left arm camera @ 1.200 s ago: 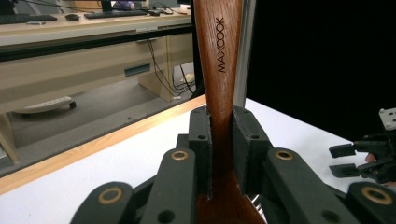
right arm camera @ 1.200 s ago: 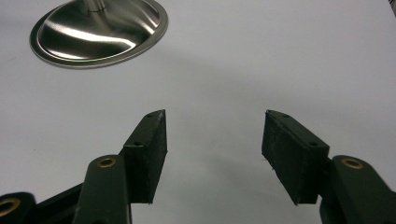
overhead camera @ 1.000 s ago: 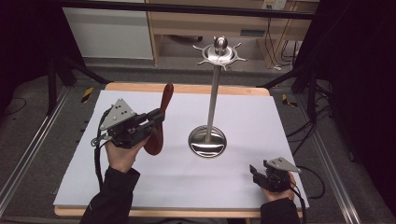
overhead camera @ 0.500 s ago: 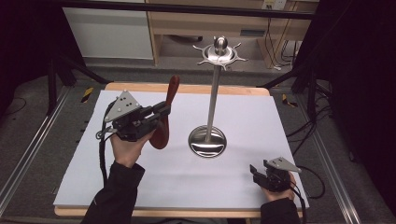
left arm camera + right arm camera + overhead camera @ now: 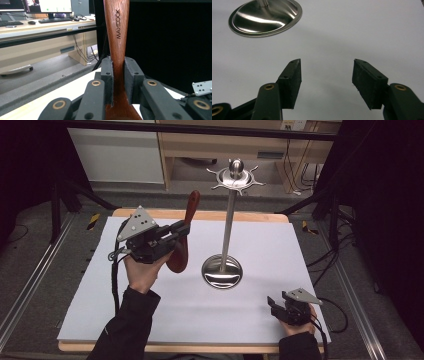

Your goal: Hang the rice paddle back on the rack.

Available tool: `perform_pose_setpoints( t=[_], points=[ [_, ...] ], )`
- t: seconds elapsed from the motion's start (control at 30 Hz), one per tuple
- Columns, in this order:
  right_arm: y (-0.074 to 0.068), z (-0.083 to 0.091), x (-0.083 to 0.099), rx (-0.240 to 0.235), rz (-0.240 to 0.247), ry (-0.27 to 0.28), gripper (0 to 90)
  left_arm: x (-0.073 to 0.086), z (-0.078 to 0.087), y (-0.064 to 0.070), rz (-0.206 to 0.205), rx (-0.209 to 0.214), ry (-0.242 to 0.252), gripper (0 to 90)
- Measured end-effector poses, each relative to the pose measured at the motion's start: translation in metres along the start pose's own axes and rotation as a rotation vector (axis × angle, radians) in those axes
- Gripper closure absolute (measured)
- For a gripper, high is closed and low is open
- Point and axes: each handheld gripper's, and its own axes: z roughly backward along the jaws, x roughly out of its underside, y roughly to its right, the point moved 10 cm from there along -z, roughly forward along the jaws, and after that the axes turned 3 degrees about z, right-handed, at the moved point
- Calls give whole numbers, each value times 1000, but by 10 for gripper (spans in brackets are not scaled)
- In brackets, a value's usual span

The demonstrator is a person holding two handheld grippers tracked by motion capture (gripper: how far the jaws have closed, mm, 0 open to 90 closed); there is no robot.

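Wooden spoon (image 5: 181, 240) is clamped in the left tongs (image 5: 176, 234), jaws closed on the handle just above the bowl. In the left gripper view the pads (image 5: 107, 77) press both sides of the reddish-brown handle (image 5: 117, 37), "MAXCOOK" printed along it. Spoon stands near upright, handle tip up and tilted a bit to the far right, bowl hanging below the jaws, above the worktop sheet. Left hand (image 5: 142, 272) holds the tongs over the left-centre of the white worktop (image 5: 150, 320), just left of the stand.

Right tongs (image 5: 276, 304) sit low at the near right corner, jaws apart, nothing between them; the right gripper view shows bare white sheet in the gap (image 5: 325, 75).

Steel stand (image 5: 228, 220): round base (image 5: 222, 271) mid-worktop, upright pole, hooked crown with ball top (image 5: 235, 174). Base lies between the two tongs, near the spoon bowl, well apart from the right tongs. Base edge also shows at the far left in the right gripper view (image 5: 265, 16).
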Motion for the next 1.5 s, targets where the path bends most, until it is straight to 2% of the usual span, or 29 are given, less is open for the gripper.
perform_pose_setpoints(
  t=[0.27, 0.6, 0.97, 1.5],
  points=[
    [0, 0, 0, -3, -1, -1, 407, -11, -5, -1, -15, -1, 11, 782],
    [-1, 0, 0, -5, -3, -3, 408, -17, -13, 3, -9, 14, 15, 782],
    [-1, 0, 0, -6, -2, -2, 409, -21, -22, 8, -22, 19, 8, 782],
    [0, 0, 0, -3, 1, 1, 409, -20, -30, 6, -19, 19, -10, 782]
  ],
)
